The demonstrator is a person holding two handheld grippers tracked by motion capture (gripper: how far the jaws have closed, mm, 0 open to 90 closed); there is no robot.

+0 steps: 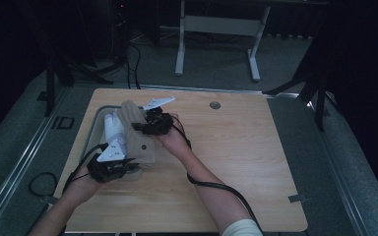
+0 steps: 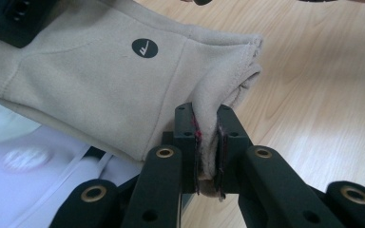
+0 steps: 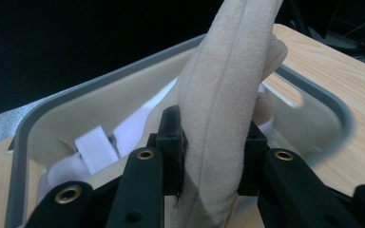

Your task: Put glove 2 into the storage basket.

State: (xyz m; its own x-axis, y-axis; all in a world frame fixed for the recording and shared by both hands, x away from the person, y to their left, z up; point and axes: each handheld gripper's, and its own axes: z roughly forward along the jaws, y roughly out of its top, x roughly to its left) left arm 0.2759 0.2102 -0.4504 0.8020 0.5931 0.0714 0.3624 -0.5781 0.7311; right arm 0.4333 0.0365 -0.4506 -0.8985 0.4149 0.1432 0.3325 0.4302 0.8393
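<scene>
A beige garment (image 1: 137, 132) with a small black round logo (image 2: 144, 48) is stretched between my two grippers above the left part of the wooden table (image 1: 236, 162). My left gripper (image 1: 128, 166) is shut on a folded edge of the beige garment (image 2: 209, 137) at its near end. My right gripper (image 1: 139, 126) is shut on a thick fold of the beige garment (image 3: 218, 118) at its far end, over a grey-rimmed tray (image 3: 100, 85). White clothing (image 1: 111, 129) lies in the tray under the garment.
The tray (image 1: 94, 123) sits at the table's left side. A round cable hole (image 1: 215, 105) lies near the far edge. White fabric (image 2: 33, 166) shows below the garment. Cables trail from both grippers. A desk frame (image 1: 216, 29) stands on the floor beyond.
</scene>
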